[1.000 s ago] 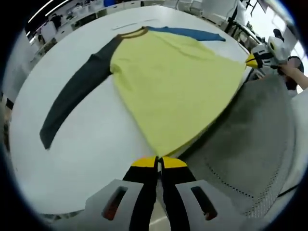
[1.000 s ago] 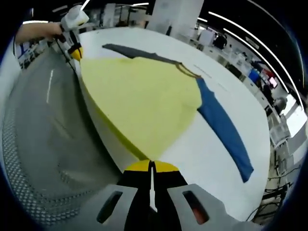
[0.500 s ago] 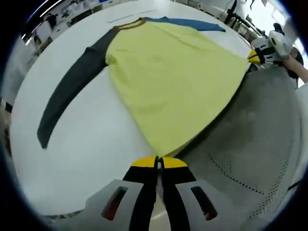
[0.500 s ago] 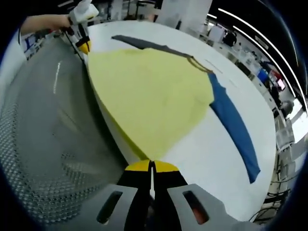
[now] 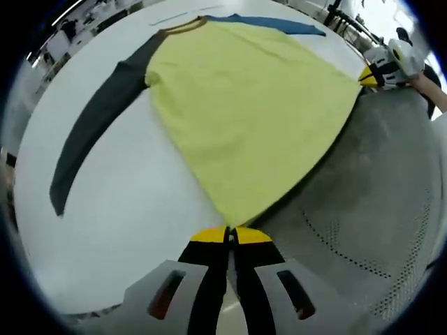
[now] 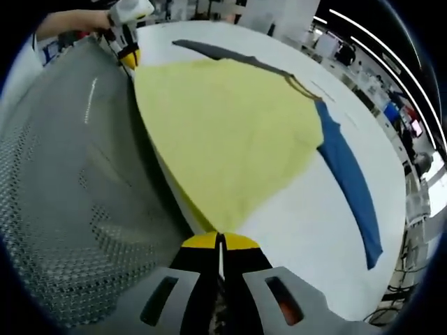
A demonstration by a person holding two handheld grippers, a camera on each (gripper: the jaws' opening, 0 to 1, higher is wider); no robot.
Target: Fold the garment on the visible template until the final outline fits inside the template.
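A yellow shirt (image 5: 251, 112) lies spread on the white table (image 5: 119, 209), with a dark grey sleeve (image 5: 94, 129) on one side and a blue sleeve (image 5: 276, 25) on the other. My left gripper (image 5: 230, 236) is shut on one corner of the yellow hem. The right gripper (image 5: 370, 73) pinches the opposite hem corner, so the hem edge is stretched taut between them. In the right gripper view, my right gripper (image 6: 220, 241) is shut on its corner of the shirt (image 6: 223, 125), and the left gripper (image 6: 128, 56) holds the far corner. The blue sleeve (image 6: 349, 181) trails off to the right.
Grey perforated fabric (image 5: 363, 209), also seen at the near side of the hem (image 6: 63, 181), hangs off the table's edge. A hand (image 6: 70, 22) holds the left gripper. Desks and equipment (image 6: 349, 52) stand beyond the table's far edge.
Both views have drawn closer over the shirt, which now looks larger. The hem stays stretched between the two shut grippers, and the sleeves lie where they were.
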